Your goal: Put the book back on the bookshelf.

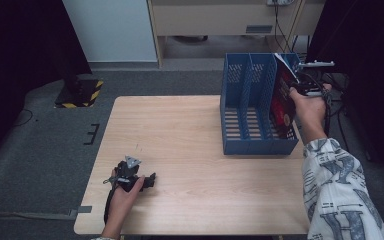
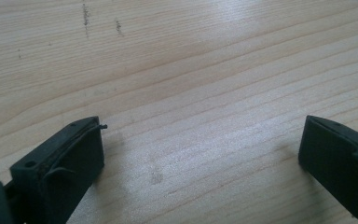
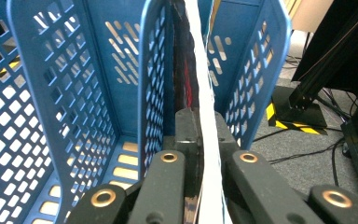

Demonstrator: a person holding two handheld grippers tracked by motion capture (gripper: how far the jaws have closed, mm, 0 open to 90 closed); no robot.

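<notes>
With the right gripper point(image 1: 300, 84) pinching the magazine point(image 1: 281, 100), keep it upright while lowering it into the blue file rack's point(image 1: 240, 107) rightmost slot; the left gripper point(image 1: 150, 181) rests spread on the counter point(image 1: 195, 165).

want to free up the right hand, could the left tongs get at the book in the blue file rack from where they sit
Probably not as things stand. The left tongs rest open on the table near its front left, and the book stands in the blue file rack at the far right, clamped by the right tongs.

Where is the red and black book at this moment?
The book stands in the rightmost compartment of the blue file rack at the table's right side in the high view, clamped by the right gripper.
</notes>
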